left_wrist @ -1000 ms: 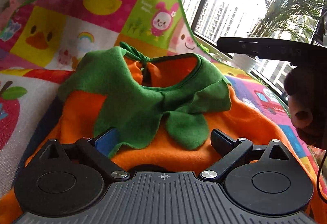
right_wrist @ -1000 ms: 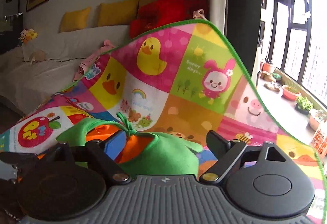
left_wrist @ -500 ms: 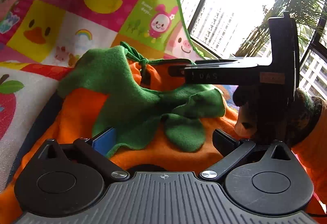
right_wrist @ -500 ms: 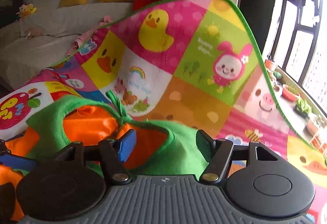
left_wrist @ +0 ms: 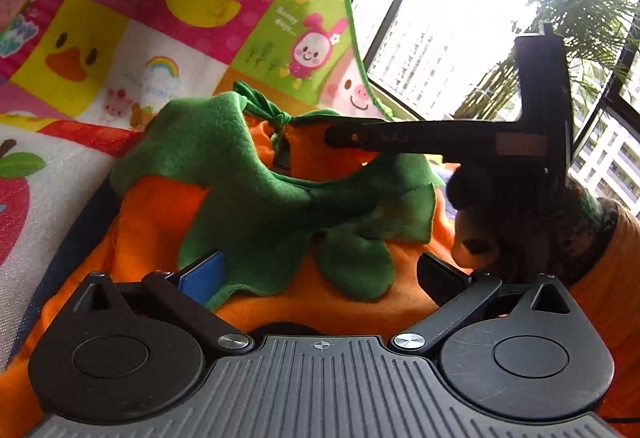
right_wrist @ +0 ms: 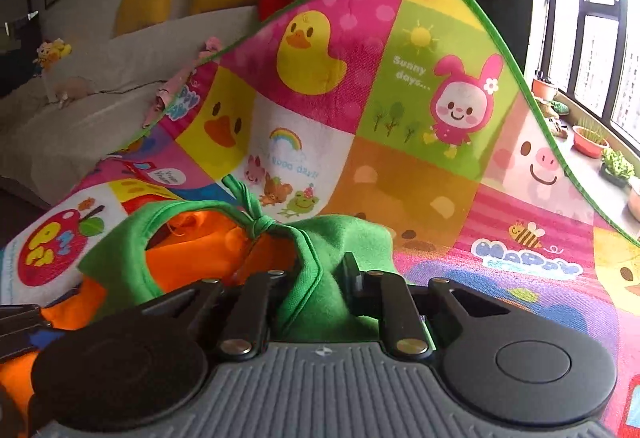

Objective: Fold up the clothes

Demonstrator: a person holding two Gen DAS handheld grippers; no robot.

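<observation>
Now right gripper (right_wrist: 316,278) is clamped tight on the green collar (right_wrist: 320,302) of the orange garment (left_wrist: 360,302) on the mat (right_wrist: 500,246), presumably to lift for folding, while left gripper (left_wrist: 320,274) hovers wide open, empty.

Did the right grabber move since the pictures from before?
Yes. In the left wrist view the right gripper has come in from the window side and now reaches over the green collar, toward the duck mat. Its jaws have shut on the collar.

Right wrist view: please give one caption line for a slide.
Right gripper jaws shut on the green collar of an orange garment.
</observation>
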